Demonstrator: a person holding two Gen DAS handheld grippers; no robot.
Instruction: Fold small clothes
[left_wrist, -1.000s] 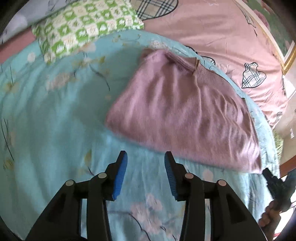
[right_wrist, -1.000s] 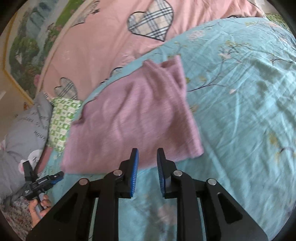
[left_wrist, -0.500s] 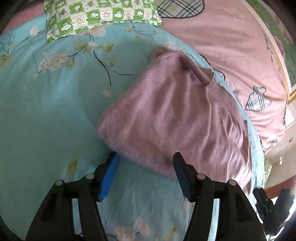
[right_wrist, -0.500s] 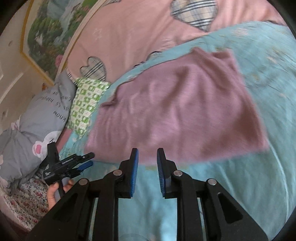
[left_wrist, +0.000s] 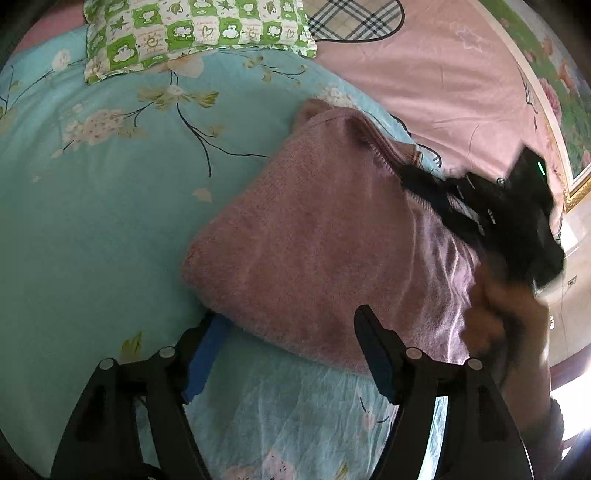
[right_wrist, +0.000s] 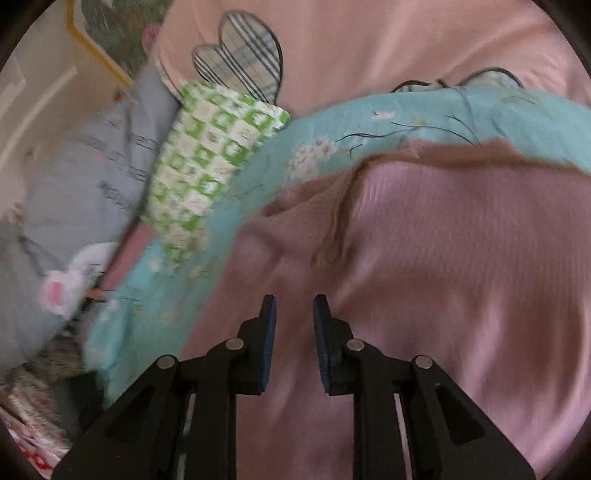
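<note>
My left tool (left_wrist: 291, 350) points steeply down, jaws opening, its two pads astride the near corner of the sweater (left_wrist: 314, 240). My right tool (right_wrist: 294, 341), in my right hand (left_wrist: 495, 317), hangs over the sweater, jaws narrowly apart, gripping nothing.

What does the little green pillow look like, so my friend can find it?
Look at the blue flowered blanket on the bed. At its far edge, beside the pink sheet, lies the little pillow. It alone has green and white checks with tiny pictures.
</note>
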